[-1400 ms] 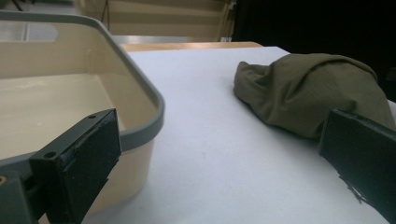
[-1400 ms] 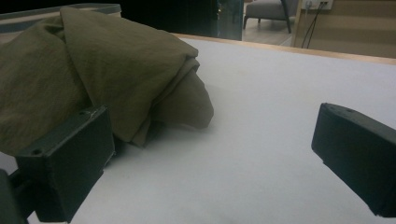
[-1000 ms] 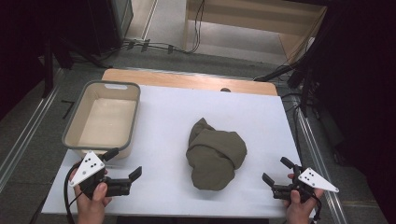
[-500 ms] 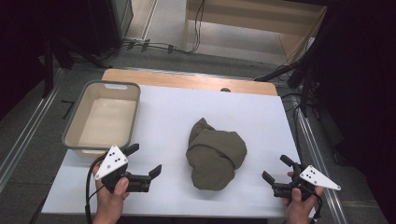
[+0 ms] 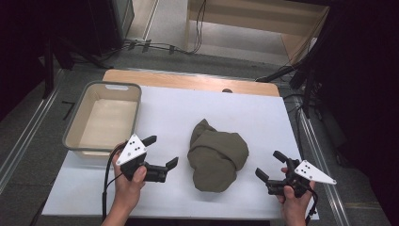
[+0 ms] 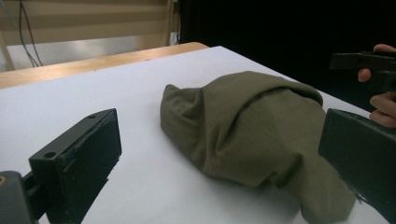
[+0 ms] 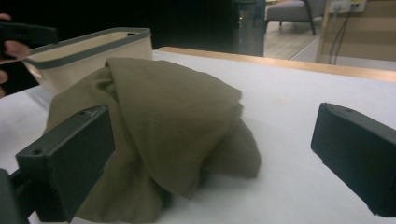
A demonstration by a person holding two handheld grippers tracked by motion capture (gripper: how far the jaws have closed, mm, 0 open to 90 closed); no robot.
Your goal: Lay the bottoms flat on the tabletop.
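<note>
A crumpled olive-green cloth (image 5: 216, 155) lies in a heap on the white table (image 5: 188, 117), a little right of centre. My left gripper (image 5: 161, 150) is open just left of the heap, jaws pointing at it with a small gap between. In the left gripper view the cloth (image 6: 252, 135) fills the space ahead of the spread jaws (image 6: 224, 168). My right gripper (image 5: 270, 165) is open to the right of the heap near the front edge, apart from it. The right gripper view shows the cloth (image 7: 163, 126) close between and ahead of the wide jaws (image 7: 210, 163).
A beige bin with a grey rim (image 5: 104, 117) stands at the table's left, empty, also seen beyond the cloth as the bin (image 7: 88, 53). A wooden strip (image 5: 188, 81) runs along the far edge. Cables and dark stands surround the table.
My left gripper has moved right and forward from the front left corner toward the cloth. The right gripper has barely shifted. The cloth has not moved.
</note>
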